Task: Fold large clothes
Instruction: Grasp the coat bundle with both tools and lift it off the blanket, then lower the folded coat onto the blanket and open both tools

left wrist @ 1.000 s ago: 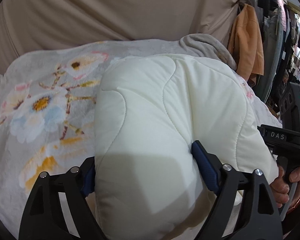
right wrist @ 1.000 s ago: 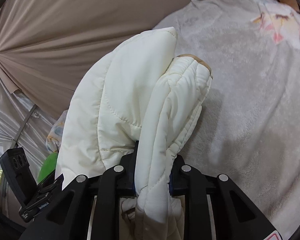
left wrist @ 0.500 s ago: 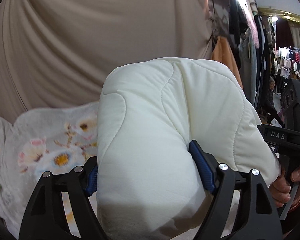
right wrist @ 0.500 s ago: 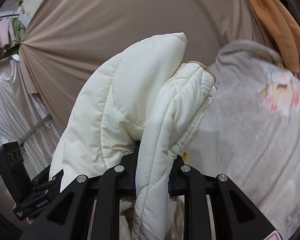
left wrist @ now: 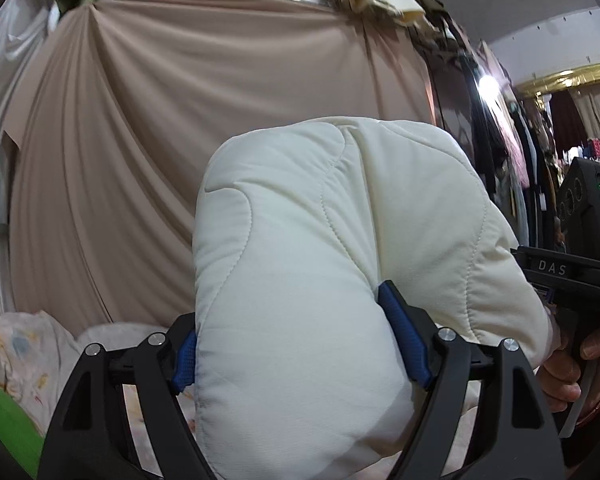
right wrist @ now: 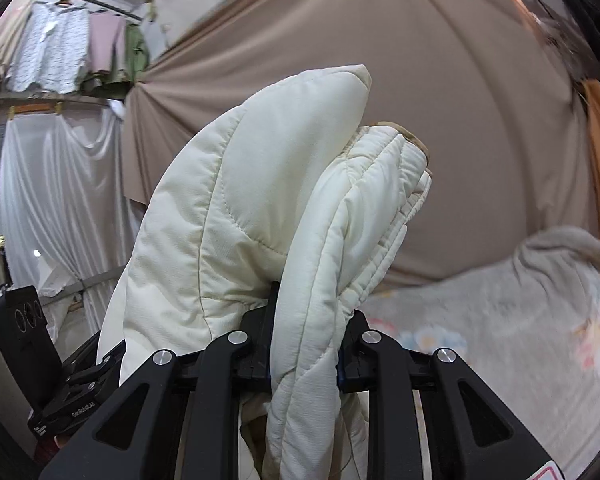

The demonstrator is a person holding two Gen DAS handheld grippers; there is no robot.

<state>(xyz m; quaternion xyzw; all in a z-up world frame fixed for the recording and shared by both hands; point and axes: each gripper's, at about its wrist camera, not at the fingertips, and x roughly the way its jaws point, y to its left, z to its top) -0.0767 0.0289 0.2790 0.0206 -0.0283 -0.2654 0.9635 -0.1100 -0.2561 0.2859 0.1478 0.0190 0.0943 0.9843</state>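
Cream quilted jacket (left wrist: pixel 320 264) hangs in the air between both grippers: left gripper (left wrist: pixel 300 344) fingers clamp a thick fold, right gripper (right wrist: pixel 304 344) fingers pinch a narrower edge, above a floral blanket (right wrist: pixel 500 312) before beige drapes (left wrist: pixel 140 140).

The quilted jacket (left wrist: pixel 320 260) hides most of the floral blanket (left wrist: pixel 24 356).

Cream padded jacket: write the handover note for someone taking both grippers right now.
Left gripper: jaws wide, blue pads pressed into a thick bunch of the cream padded jacket.
Right gripper: jaws narrow, clamped on a thinner quilted fold of the jacket.
Jacket is held in front of the beige curtain; floral blanket lies below.
Done: both grips secure.
Left: lay it down and fold; how far folding has got cannot be told.
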